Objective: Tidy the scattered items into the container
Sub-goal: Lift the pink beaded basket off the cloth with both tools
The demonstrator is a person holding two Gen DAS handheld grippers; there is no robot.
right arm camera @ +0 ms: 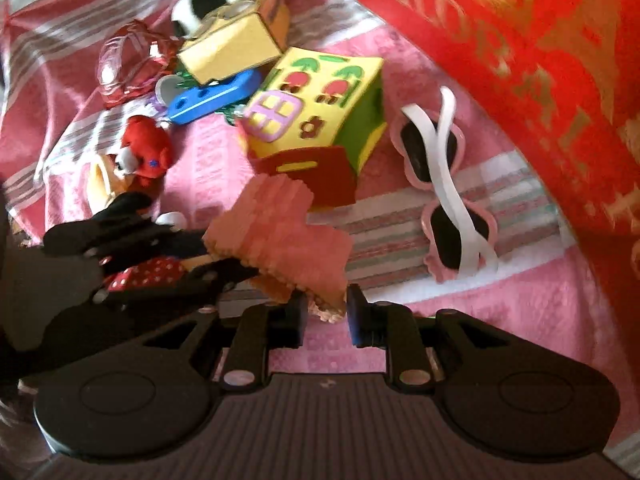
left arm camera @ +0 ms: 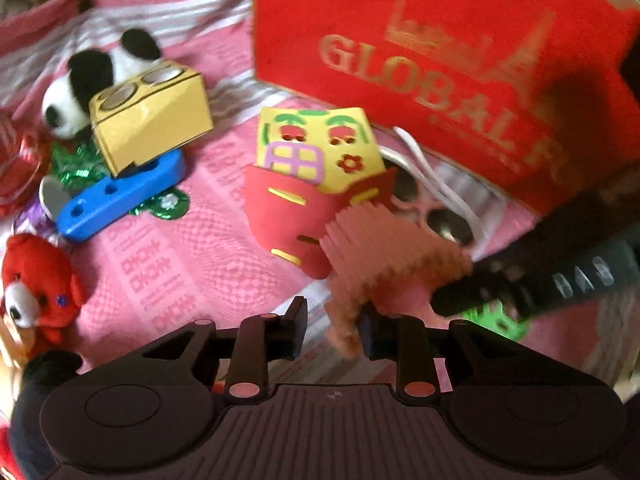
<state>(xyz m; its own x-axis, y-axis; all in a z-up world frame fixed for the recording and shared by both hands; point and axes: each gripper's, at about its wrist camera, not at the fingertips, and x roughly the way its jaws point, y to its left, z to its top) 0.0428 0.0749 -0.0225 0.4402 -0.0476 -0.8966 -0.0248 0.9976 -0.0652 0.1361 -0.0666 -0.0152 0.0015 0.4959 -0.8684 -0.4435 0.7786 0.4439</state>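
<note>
Both tongs, left (left arm camera: 332,334) and right (right arm camera: 326,316), stand narrowly parted around one pink block piece (right arm camera: 280,232). Beside the red container (left arm camera: 440,60), sunglasses (right arm camera: 444,184), foam house (left arm camera: 316,184) and panda (left arm camera: 84,80) remain unstowed.

A soft pink woven cloth with little square patterns (left arm camera: 188,248) covers the whole place where things lie. Near the far edge the cloth has white and grey stripes (left arm camera: 192,20), and it bunches up in folds there. A paler band of pink, green and white stripes (right arm camera: 400,236) runs across it closer in. Bright light falls on the cloth from above. The corners are too dark and blurry to tell.
</note>
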